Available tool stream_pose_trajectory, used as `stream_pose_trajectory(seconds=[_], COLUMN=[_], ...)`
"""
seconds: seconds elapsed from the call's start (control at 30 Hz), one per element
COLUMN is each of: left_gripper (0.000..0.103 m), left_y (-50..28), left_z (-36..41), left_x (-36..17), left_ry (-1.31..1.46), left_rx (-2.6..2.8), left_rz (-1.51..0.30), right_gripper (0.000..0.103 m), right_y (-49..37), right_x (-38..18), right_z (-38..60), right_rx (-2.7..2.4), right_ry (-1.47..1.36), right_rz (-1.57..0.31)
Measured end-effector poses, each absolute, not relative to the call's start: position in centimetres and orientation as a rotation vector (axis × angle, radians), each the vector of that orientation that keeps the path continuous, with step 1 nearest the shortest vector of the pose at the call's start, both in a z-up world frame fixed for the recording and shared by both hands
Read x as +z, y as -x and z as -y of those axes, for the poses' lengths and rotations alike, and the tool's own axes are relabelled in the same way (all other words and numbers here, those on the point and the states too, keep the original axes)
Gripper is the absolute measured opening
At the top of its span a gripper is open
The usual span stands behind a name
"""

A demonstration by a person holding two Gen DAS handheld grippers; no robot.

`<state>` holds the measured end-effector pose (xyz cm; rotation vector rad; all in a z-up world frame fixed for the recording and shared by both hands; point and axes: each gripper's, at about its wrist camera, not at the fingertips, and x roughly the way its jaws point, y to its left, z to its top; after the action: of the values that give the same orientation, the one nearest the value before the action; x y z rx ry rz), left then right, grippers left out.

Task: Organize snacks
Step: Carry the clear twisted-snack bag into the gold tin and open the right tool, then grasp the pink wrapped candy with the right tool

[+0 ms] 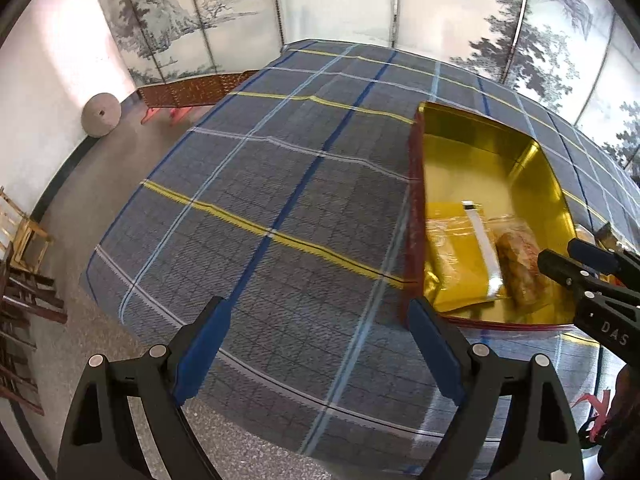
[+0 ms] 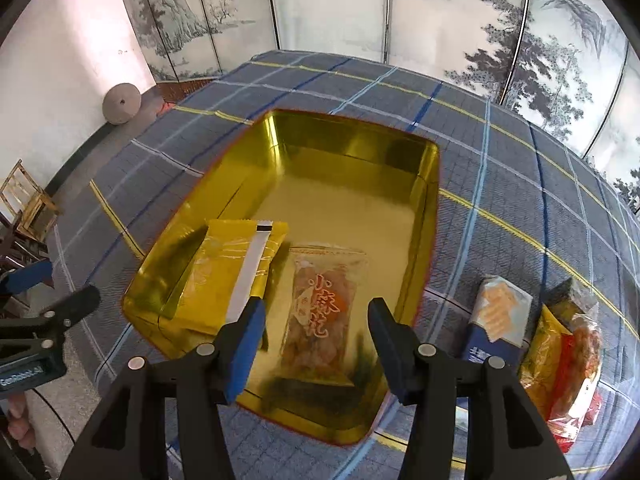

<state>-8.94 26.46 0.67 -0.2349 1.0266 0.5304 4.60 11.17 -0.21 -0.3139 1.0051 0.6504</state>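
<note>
We are hovering both the right tool [image 2: 316,344] and the left tool [image 1: 316,344] with jaws apart and empty, while the remaining snack packets [image 2: 560,356] on the counter [image 2: 520,200] are looking light, crinkly and probably crushable, best pinched by a sealed edge.

We list: a plaid tablecloth [image 1: 280,184] in grey, blue and yellow; a folding screen [image 2: 460,12] painted with ink trees behind it; a round millstone [image 1: 101,115] against the white wall; wooden chairs [image 1: 20,240] at left.
</note>
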Motion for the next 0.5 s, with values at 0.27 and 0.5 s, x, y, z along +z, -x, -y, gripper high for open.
stream_pose_trajectory(seconds=[0.27, 0.5], left_gripper=[0.088, 0.088], left_y=[7.5, 5.9], left_z=[-23.6, -20.4], left_x=[1.3, 1.4], left_ry=[0.191, 0.152], left_rx=[0.477, 0.404], left_rz=[-1.023, -1.032], right_gripper=[0.054, 0.054], right_y=[-4.6, -6.0], right_x=[1.3, 1.3], right_z=[-6.4, 1.0], right_rx=[0.66, 0.592], right_ry=[0.3, 0.325], right_rz=[-0.962, -0.944])
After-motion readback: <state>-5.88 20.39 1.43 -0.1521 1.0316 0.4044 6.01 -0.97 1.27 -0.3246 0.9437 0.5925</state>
